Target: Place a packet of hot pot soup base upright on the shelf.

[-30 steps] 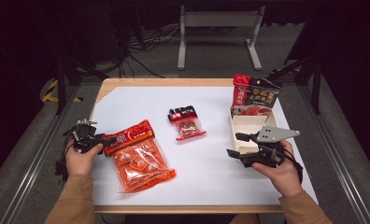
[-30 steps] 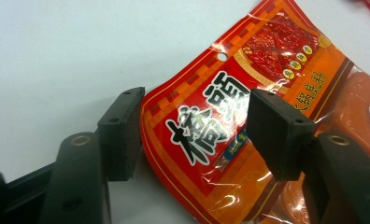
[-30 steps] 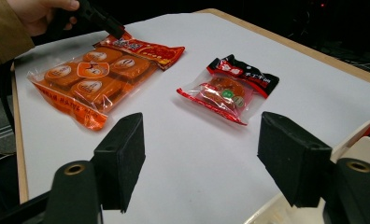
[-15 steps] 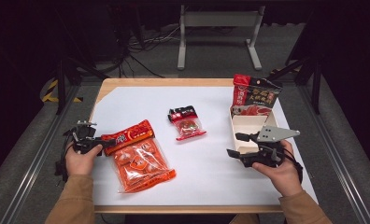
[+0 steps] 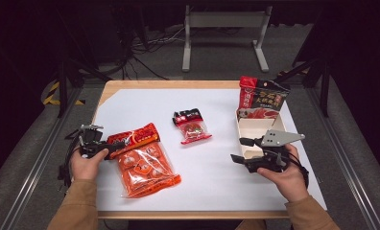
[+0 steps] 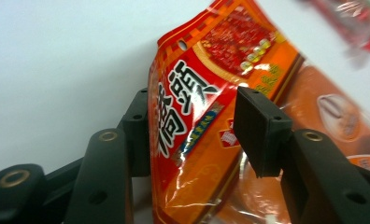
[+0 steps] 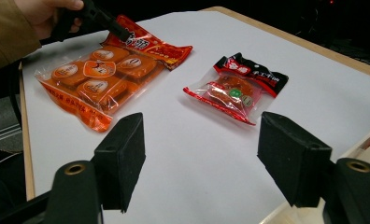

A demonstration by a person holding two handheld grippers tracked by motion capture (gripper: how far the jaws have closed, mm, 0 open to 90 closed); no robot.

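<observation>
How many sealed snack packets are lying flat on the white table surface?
2. The large orange packet lies at the left, its header between the open jaws of the left gripper. The small red packet lies near the middle. The box may hide more.

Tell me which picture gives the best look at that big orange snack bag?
The right gripper view: the orange snack bag lies there whole, its wrapped pieces countable. The high view shows the bag whole too, but smaller. The left gripper view shows just its printed top edge, up close between the open left tongs.

The orange snack bag [image 5: 142,160] is showing a red header with bold black characters. The small red packet [image 5: 192,126] is wearing a black top band, and the surface [image 5: 217,167] is showing plain white.
</observation>
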